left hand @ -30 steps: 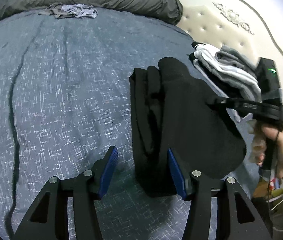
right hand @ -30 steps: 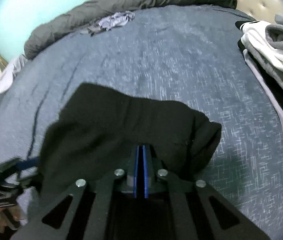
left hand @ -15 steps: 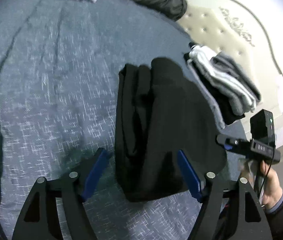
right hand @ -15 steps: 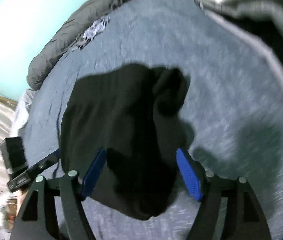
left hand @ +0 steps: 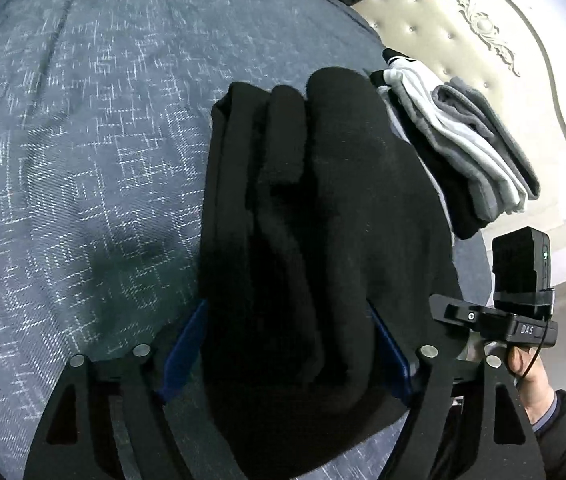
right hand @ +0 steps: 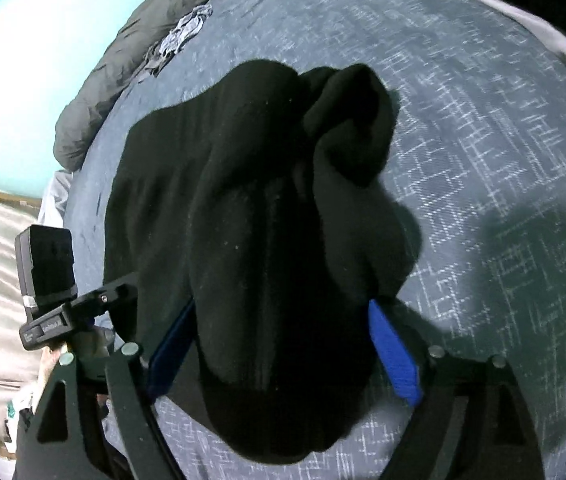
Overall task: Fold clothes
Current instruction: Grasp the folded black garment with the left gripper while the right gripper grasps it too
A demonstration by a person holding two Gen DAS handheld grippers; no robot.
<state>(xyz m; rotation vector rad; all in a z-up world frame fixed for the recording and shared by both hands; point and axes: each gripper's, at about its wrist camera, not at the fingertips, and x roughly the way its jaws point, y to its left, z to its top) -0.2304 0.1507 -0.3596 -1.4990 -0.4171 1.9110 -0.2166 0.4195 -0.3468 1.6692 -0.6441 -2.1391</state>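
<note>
black fleece garment (left hand: 323, 240), folded in thick layers, lies on blue bed (left hand: 83, 140) beside folded stack (left hand: 475, 148). left gripper (left hand: 287, 352), right gripper (right hand: 283, 356): jaws spread, straddling bundle, pinching nothing. advice: grip all layers together, edges aligned.

Black garment (left hand: 323, 240): thick, fleecy fabric, folded into a long bundle of several rolled layers, lying flat on the blue patterned bed (left hand: 83, 140). Its near end sits between the wide-open fingers of the left gripper (left hand: 287, 354) and, in the other view, of the right gripper (right hand: 283, 354). The far end is bunched into a rounded lump ahead of the grippers.
</note>
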